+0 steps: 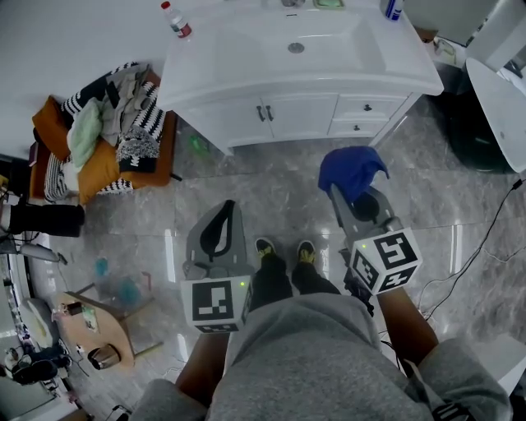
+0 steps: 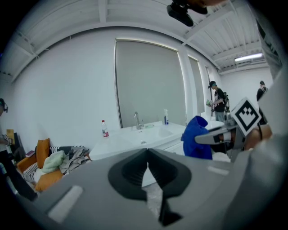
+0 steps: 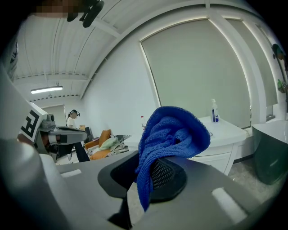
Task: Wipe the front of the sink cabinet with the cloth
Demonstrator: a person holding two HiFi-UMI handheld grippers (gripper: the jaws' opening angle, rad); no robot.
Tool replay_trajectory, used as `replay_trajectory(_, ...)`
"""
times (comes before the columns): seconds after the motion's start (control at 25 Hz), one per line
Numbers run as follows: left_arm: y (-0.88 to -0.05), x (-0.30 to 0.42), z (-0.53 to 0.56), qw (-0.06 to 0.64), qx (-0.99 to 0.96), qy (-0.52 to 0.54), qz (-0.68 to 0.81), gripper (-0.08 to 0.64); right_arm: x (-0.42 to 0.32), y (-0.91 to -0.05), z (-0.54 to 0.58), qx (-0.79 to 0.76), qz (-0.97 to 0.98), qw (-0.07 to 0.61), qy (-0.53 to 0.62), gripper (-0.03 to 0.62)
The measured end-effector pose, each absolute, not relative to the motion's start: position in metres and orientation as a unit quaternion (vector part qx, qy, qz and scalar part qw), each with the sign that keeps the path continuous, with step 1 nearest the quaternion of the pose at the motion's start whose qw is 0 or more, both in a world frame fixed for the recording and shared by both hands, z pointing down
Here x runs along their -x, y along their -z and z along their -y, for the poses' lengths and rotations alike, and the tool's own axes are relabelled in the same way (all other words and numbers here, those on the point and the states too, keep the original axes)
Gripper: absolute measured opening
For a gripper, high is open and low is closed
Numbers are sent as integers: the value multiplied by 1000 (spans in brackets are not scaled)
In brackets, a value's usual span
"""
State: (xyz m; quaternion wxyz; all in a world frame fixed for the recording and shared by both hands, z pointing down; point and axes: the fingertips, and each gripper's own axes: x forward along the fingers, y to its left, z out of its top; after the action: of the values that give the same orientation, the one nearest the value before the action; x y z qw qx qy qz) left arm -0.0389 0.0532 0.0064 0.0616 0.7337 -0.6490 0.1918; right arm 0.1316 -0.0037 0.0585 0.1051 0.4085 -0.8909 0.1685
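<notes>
Far to the left of the left jaws, a heap of cushions and clothes (image 1: 99, 131) is lying on the floor (image 1: 271, 185), and a small wooden stool (image 1: 92, 322) is standing nearer the person on that same side. The left gripper (image 1: 226, 210) is hanging over the floor in front of the person's left knee and pointing toward the sink cabinet (image 1: 296, 115). In the left gripper view, the left gripper's (image 2: 147, 152) jaws are pressing tip to tip with nothing between them, and the cabinet (image 2: 135, 143) is showing well ahead of them. A bottle (image 1: 176, 19) with a red cap is standing on the cabinet's left corner, ahead and left of these jaws.

Between the two grippers, the person's shoes (image 1: 265, 247) are resting on the floor.

The right gripper (image 1: 339, 196) is pointing at the cabinet too, and it is gripping a blue cloth (image 1: 352, 168). In the right gripper view, the right gripper's (image 3: 143, 179) jaws are clamping the cloth (image 3: 173, 130), which is bunching up above them and draping down between them. The cloth is staying apart from the cabinet front, with bare floor between the jaws and the doors. A spray bottle (image 3: 215, 111) is standing on the cabinet top (image 3: 225, 130), ahead and right of these jaws.
</notes>
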Motion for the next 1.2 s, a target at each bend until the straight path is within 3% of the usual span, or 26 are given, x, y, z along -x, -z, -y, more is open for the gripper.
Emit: replay_trajectory(1.2, -34, 139, -6, 98, -781, -139, 601, 11, -65, -45, 19, -483, 858, 110, -135, 43)
